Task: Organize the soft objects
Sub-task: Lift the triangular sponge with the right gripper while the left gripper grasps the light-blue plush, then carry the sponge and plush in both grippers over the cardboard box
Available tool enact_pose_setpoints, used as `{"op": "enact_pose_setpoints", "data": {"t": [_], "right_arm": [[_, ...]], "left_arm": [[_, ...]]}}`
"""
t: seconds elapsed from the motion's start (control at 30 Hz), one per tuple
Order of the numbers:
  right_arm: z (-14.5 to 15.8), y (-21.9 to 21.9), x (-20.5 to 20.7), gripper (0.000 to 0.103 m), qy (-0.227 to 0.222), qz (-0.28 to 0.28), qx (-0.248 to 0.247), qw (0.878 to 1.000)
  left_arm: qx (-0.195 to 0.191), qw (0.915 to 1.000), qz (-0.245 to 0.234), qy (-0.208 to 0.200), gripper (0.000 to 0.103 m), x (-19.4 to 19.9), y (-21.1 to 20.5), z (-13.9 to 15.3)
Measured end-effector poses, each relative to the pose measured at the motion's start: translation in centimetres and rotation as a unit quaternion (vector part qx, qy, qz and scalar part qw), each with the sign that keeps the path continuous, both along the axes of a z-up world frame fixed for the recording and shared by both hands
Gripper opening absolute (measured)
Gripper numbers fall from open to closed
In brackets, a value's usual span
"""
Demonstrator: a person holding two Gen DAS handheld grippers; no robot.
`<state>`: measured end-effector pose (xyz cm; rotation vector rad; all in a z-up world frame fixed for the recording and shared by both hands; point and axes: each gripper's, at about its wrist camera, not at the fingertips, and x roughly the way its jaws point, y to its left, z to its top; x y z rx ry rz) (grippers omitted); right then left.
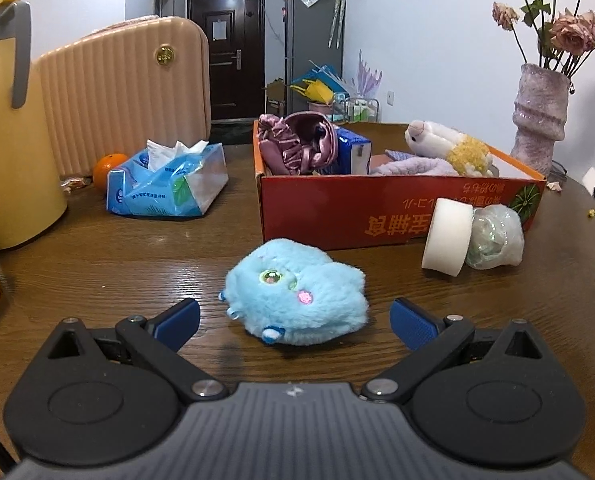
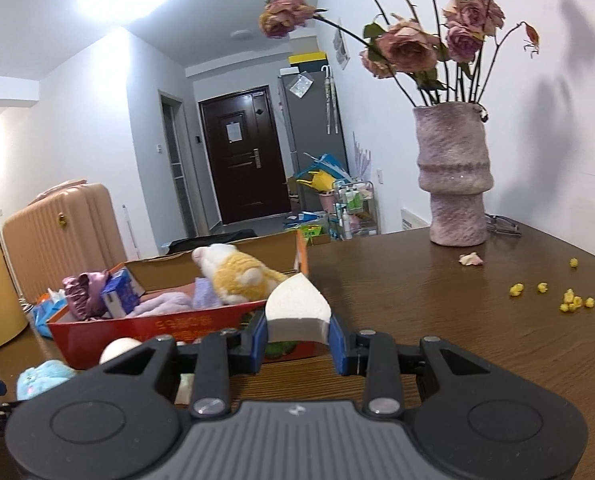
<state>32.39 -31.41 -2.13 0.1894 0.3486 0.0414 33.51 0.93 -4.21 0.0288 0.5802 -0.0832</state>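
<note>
A fluffy blue plush toy (image 1: pixel 297 294) lies on the wooden table, between the tips of my open left gripper (image 1: pixel 295 322); it also shows in the right wrist view (image 2: pixel 43 376). Behind it stands a red cardboard box (image 1: pixel 377 212) holding a white-and-yellow plush (image 1: pixel 449 146), purple satin cloth (image 1: pixel 297 140) and lilac fabric. A white sponge disc (image 1: pixel 447 236) and a clear squishy ball (image 1: pixel 497 236) lean against the box front. My right gripper (image 2: pixel 297 344) is shut on a white sponge wedge (image 2: pixel 297 312), held above the table by the box's right end (image 2: pixel 201 324).
A blue tissue pack (image 1: pixel 169 184), an orange (image 1: pixel 107 168) and a yellow jug (image 1: pixel 9 132) stand at the left; a pink suitcase is behind. A purple vase (image 2: pixel 453 176) of dried roses stands at the right, with yellow crumbs (image 2: pixel 573 302) scattered on the table.
</note>
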Motion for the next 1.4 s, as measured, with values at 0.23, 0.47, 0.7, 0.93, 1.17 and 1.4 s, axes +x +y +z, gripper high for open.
{"op": "enact_pose_setpoints", "data": {"t": [0.23,0.47,0.7,0.93,1.17,1.4], "right_arm": [[-0.2,-1.6,0.4,0.032,0.005,-0.013,-0.001,1.000],[-0.8,-1.7,0.9,0.032,0.017,-0.011,-0.005,1.000],[-0.9,-1.6,0.9,0.032,0.019,-0.009,-0.007,1.000],[-0.8,-1.2,0.6,0.032,0.012,-0.003,-0.015,1.000],[-0.7,-0.5,0.3,0.032,0.001,0.002,-0.031,1.000],[-0.8,0.4,0.2,0.032,-0.012,0.008,-0.051,0.999]], "left_arm": [[0.003,0.9997,0.004,0.024,0.103,2.2,0.0,-0.6],[-0.007,0.9989,0.003,0.046,0.103,4.6,0.3,-1.1],[-0.016,0.9977,0.000,0.066,0.103,5.8,0.6,-1.5],[-0.016,0.9982,-0.001,0.058,0.084,5.6,0.6,-1.3],[-0.016,0.9988,0.011,0.046,0.080,5.3,0.8,-1.0],[-0.026,0.9990,0.037,0.004,0.080,4.1,1.2,0.4]]}}
